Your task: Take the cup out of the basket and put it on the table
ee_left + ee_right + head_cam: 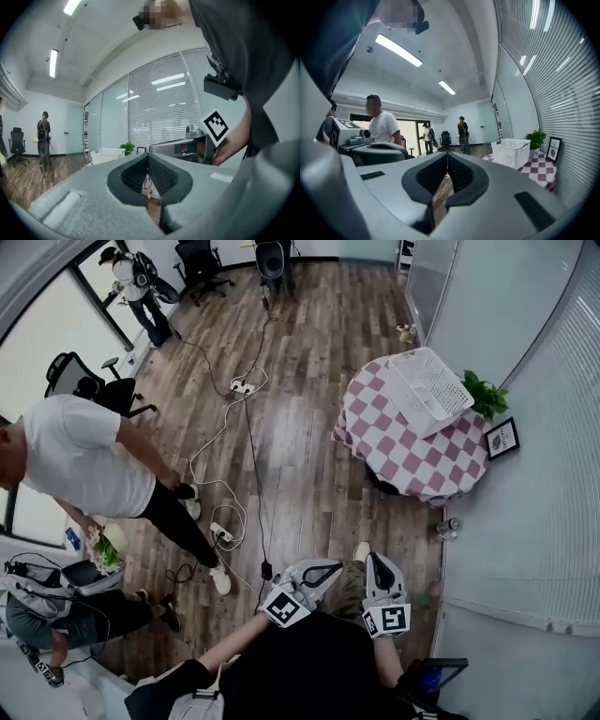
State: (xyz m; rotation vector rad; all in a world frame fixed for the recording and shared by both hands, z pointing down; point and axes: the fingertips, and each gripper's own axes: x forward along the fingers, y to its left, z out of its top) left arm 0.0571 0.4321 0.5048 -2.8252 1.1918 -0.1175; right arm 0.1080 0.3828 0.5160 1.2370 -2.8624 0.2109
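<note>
Left gripper (148,157): jaws are sitting pressed together with nothing between them; only a thin slit is showing cloth and floor beyond. Right gripper (447,158): same, jaws are meeting tip to tip, empty. In the head view both are hanging close to the person's body at 6 o'clock, side by side. The left one is tilting toward 1 o'clock and the right one is pointing about 12.

Basket (441,418) is standing on the table (394,451) at roughly 1 o'clock from the grippers, well apart from them, with floor (300,456) lying between. In the right gripper view it is showing at 3 o'clock of the jaws, in the left gripper view at 9 o'clock.

Cup: not showing in any view. Judging it is sitting inside the basket below the rim, but can't confirm that.

Plant (486,395) and frame (502,439) are sitting at the basket's 3 to 4 o'clock, by the wall. Cables (246,427) are running across the floor at 11 o'clock. A person in a white shirt (80,465) is standing at 9 o'clock, off the line to the table.

Step, as I judge it: the approach is only starting and the cup is not yet out.

The next move is calling for:
- walking toward 1 o'clock to close the gap, keeping clear of the cables
- opening one gripper's jaws wide before going over the rim
- looking down into the basket to find the cup before reaching
</note>
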